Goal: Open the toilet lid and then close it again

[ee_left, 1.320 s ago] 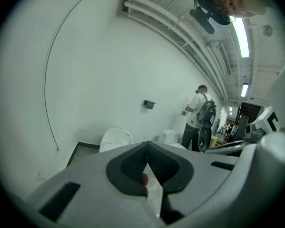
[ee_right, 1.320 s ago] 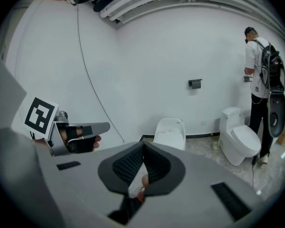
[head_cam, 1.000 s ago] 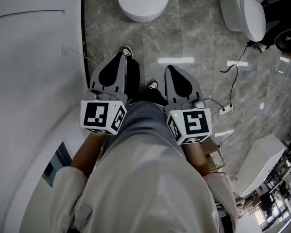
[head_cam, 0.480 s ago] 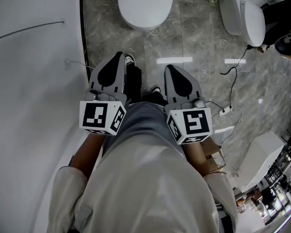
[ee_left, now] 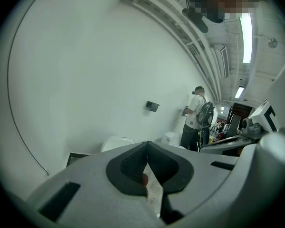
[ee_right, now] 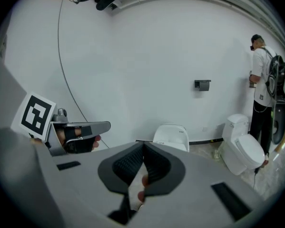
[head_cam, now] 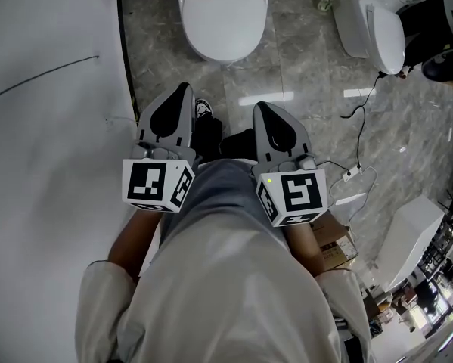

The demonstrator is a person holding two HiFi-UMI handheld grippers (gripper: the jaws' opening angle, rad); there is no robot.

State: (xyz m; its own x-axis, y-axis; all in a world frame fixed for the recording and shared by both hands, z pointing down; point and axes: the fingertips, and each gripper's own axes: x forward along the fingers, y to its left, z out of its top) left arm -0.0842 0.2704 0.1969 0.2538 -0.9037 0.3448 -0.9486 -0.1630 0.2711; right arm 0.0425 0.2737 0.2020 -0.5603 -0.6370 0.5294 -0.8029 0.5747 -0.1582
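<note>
White glossy toilet lid (head_cam: 224,17) | closed | rounded | on grey stone floor (head_cam: 302,74)

The left gripper (ee_left: 147,148) is pointing at a white wall (ee_left: 85,70), its jaws pressing together with nothing between them. A white toilet (ee_left: 117,143) is peeking just over them. A dark wall fixture (ee_left: 152,106) is hanging farther right, a person (ee_left: 194,120) is standing beside a second toilet (ee_left: 171,137), and the right gripper (ee_left: 263,122) is showing at the right edge

Grey marble floor (head_cam: 309,59) with toilet (head_cam: 222,17), cable (head_cam: 361,106)
</note>
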